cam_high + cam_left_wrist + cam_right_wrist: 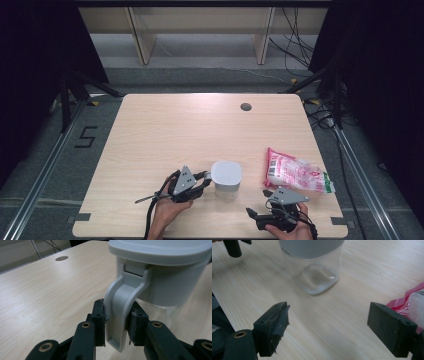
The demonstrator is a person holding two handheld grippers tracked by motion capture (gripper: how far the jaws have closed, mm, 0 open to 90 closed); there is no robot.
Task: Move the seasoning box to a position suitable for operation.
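- Clear plastic makes up the body of the storage container (226, 181), capped by a pale grey lid (226, 172) with a hinged side latch (119, 315); it stands near the front edge of the wooden table (190, 130), at about 6 o'clock from the table's centre.
- Left gripper (117, 322) sits at the container's 9 o'clock in the high view, its jaws drawn narrow on either side of the latch, both pads against it or nearly so.
- Right gripper (328, 327) waits at the container's 4 o'clock, jaws spread wide and holding nothing.
- Handling, as I judge it: the container looks nearly empty, so it is light and likely to slide or tip when the latch is pulled; the walls are stiff but smooth, hence slippery.
- Best hold: the latch's lower lip for unclipping, the clear body for steadying.
- Pink and white snack bag (297, 174) lies at the container's 3 o'clock; soft, crinkly, easily crushed.
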